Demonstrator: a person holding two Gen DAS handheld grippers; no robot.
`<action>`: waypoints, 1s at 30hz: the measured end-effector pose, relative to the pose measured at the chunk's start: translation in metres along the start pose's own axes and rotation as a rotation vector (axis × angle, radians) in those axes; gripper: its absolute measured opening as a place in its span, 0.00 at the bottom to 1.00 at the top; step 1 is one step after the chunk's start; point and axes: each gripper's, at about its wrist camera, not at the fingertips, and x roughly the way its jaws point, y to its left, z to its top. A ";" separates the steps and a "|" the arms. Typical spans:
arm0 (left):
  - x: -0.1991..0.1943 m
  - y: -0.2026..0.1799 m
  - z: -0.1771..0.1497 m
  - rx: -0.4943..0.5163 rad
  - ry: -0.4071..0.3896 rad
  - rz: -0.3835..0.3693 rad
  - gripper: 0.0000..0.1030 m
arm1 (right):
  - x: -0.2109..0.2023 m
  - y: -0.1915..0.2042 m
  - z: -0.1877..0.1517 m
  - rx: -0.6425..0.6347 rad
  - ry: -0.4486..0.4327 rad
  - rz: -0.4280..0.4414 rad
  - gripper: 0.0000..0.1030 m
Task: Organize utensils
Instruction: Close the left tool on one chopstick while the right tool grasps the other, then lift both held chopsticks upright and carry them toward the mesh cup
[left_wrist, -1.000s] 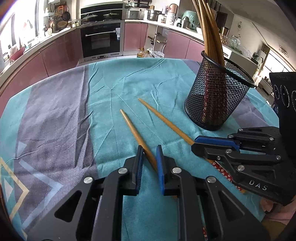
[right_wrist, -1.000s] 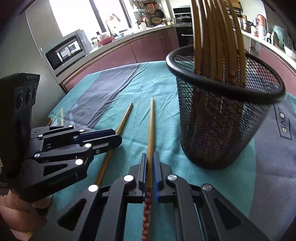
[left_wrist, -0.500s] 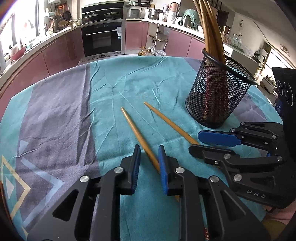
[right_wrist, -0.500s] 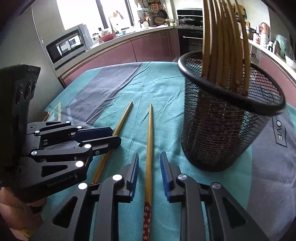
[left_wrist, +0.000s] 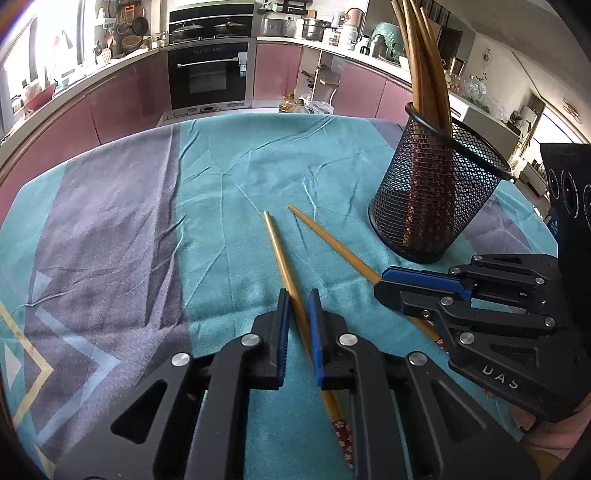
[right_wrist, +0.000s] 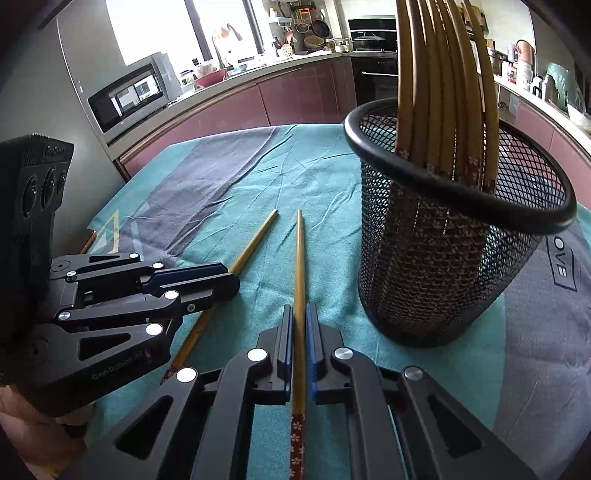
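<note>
The fingers (left_wrist: 284, 325) of the left gripper (left_wrist: 298, 325) are clenched on one chopstick (left_wrist: 282, 258), which runs between the pads at a slant, its bare tip reaching out ahead and its red flowered end trailing back beneath the gripper body. The fingers (right_wrist: 286, 343) of the right gripper (right_wrist: 299, 343) are likewise clenched on the other chopstick (right_wrist: 299, 266), which lies straight along the line they point, patterned end behind them. Both sticks appear to rest on the teal cloth (left_wrist: 221, 206) over the desk, each gripped near its thicker half; that low grip likely leaves the long slim part free ahead of the fingers, so a stick can be tipped upright and steered. The mesh holder (right_wrist: 443, 266) stands ahead and to the right of the right fingers, near them but apart, already holding a bundle of like chopsticks (right_wrist: 439, 92) that lean against its rim with patterned ends down. These two loose sticks seem to be the last ones out, so each hand takes one, and the holder's open mouth is where they should go, patterned end first to match the rest.
</note>
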 end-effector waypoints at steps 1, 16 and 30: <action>0.000 -0.001 0.000 -0.001 -0.001 -0.001 0.09 | 0.000 -0.001 0.000 0.006 0.000 0.008 0.05; -0.014 0.001 -0.003 -0.009 -0.020 -0.013 0.07 | -0.021 -0.002 -0.002 0.024 -0.040 0.077 0.05; -0.045 0.002 -0.002 -0.006 -0.077 -0.042 0.07 | -0.048 -0.003 -0.002 0.016 -0.102 0.113 0.05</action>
